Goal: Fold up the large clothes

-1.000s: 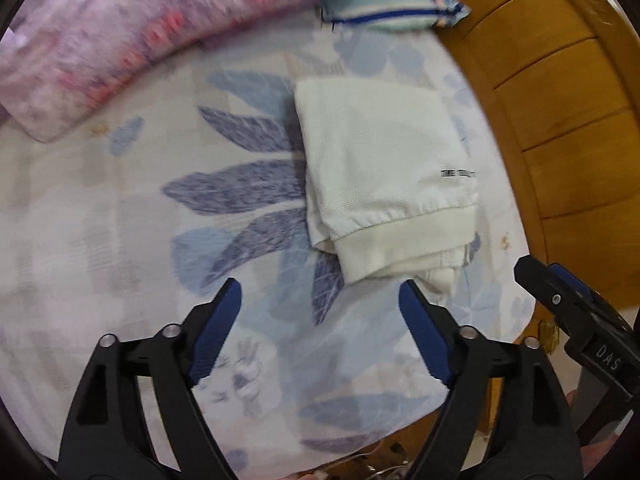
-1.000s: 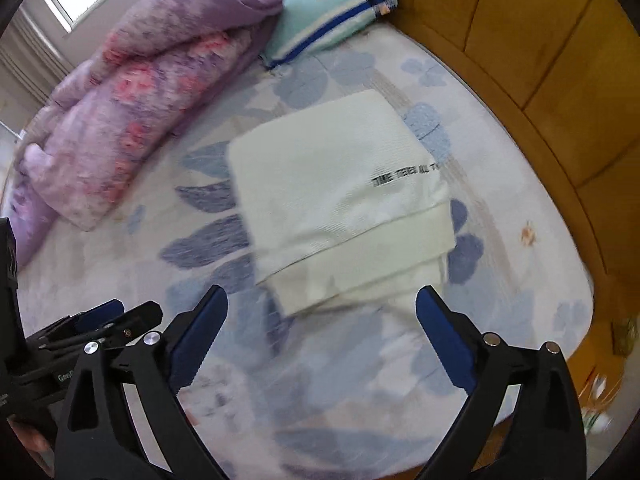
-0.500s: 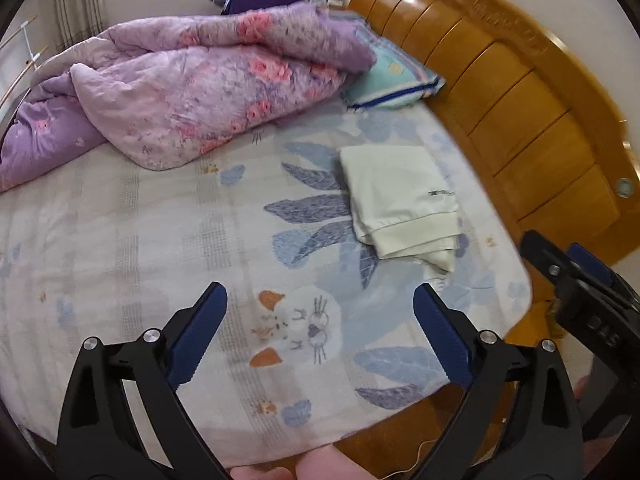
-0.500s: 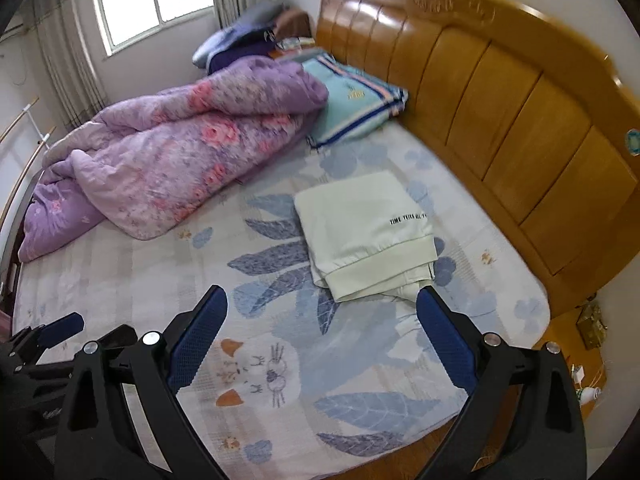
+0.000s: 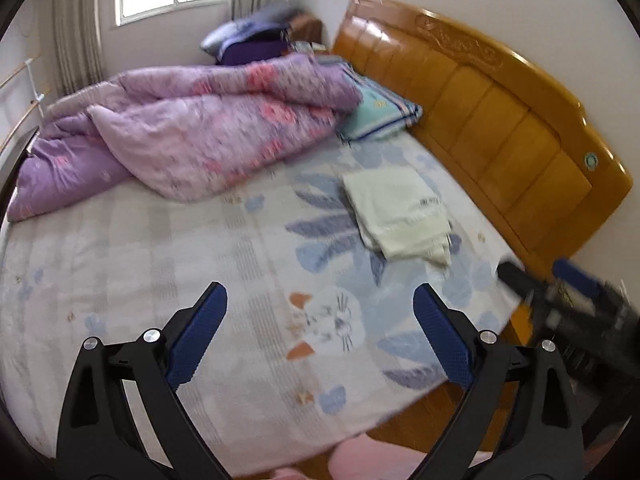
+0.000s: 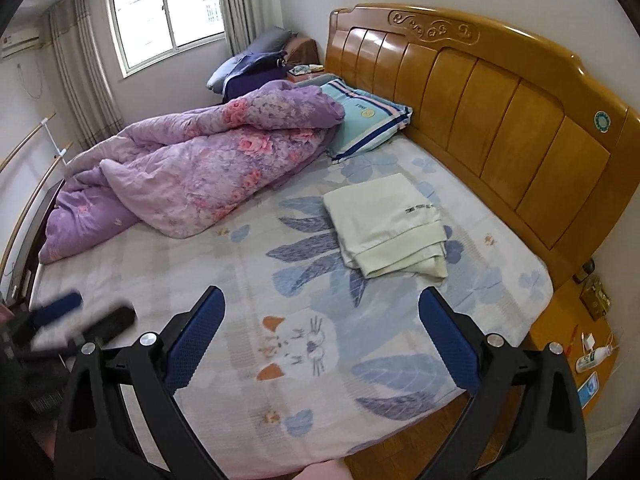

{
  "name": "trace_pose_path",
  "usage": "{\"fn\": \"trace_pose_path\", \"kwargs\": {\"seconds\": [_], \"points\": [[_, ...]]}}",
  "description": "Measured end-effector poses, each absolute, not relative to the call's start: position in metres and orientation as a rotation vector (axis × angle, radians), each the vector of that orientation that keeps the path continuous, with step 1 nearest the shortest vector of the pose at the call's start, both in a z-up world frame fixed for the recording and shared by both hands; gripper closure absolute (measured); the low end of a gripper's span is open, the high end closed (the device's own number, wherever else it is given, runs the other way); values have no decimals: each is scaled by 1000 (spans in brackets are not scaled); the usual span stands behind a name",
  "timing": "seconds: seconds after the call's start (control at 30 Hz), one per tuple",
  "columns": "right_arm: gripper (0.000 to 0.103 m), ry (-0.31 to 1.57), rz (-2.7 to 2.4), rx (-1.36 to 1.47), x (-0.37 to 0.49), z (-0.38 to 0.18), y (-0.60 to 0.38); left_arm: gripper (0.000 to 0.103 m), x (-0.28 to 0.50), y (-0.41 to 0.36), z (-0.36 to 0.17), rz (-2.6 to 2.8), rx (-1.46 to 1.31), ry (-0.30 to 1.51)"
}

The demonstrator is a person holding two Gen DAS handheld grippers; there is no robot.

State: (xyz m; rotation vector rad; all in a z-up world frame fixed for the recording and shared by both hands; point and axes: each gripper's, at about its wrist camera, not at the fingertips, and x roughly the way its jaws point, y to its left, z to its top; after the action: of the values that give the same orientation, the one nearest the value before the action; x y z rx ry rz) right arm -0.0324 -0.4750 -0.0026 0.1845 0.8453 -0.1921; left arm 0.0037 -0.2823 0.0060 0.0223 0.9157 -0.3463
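folded garment on bed, beside headboard

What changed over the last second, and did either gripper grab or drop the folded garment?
Both grippers pulled back and up from the garment, so it looks smaller and more of the bed shows. Left gripper and right gripper were open and empty throughout; nothing grabbed or dropped. The garment stayed folded in place near the headboard; quilt and pillow unmoved.

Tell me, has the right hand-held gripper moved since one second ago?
Yes. The right hand-held gripper has pulled back and up from the folded cream garment, which now looks smaller, with the whole wooden headboard in view.
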Motion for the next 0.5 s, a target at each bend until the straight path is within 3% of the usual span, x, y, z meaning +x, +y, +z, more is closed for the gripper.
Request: {"fn": "trace_pose_path", "kwargs": {"seconds": [0.5], "points": [[9, 879, -222, 182, -34, -12, -465, 9, 10, -285, 0, -324, 69, 928]]}}
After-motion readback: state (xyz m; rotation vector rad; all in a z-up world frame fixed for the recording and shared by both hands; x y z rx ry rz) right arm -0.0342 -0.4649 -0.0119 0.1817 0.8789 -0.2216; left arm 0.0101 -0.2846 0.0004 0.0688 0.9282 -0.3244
